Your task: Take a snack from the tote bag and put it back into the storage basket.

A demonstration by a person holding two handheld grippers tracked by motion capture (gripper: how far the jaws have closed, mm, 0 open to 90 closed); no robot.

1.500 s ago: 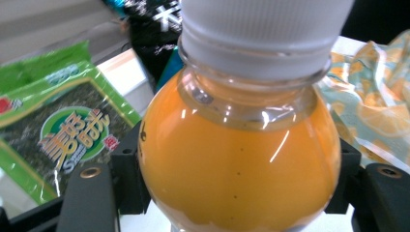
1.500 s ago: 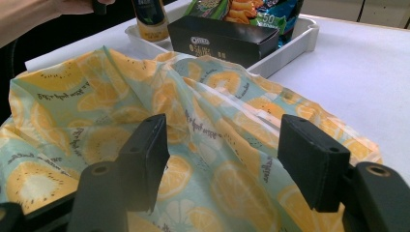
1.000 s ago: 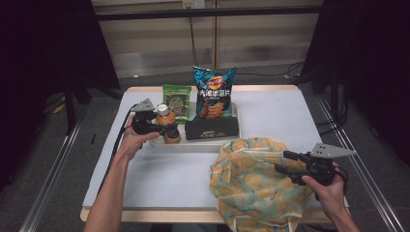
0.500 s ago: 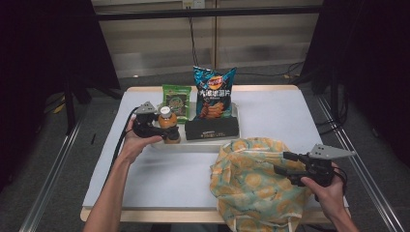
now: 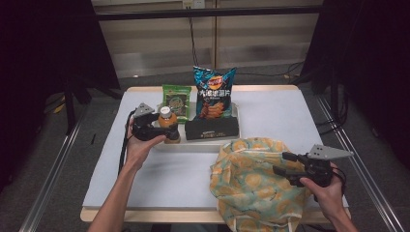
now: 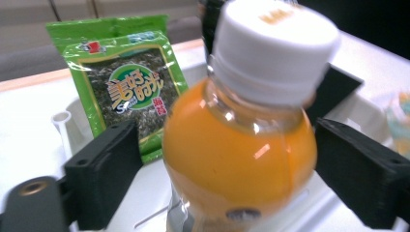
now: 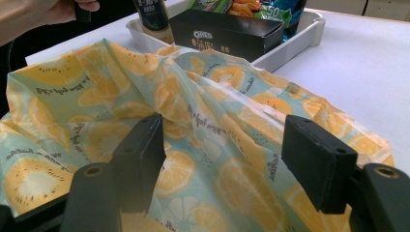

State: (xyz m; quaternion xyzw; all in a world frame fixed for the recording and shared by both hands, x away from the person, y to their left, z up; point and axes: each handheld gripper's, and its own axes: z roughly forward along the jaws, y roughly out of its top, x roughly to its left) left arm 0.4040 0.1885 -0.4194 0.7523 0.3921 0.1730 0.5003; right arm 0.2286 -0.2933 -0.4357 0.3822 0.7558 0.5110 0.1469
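I am backing my left gripper [image 5: 167, 133], jaws just opened and clear of the bottle [image 6: 241, 145], straight away so it stays upright, while my right gripper [image 7: 222, 164], jaws spread, is hovering over the bag [image 7: 96, 96].

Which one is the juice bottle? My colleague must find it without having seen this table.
Start at the white tray in the middle of the table, which holds the snacks. At its left end, in front of the green seaweed packet, stands the juice bottle, between the fingers of the left gripper. It is the only bottle: orange liquid, white cap.
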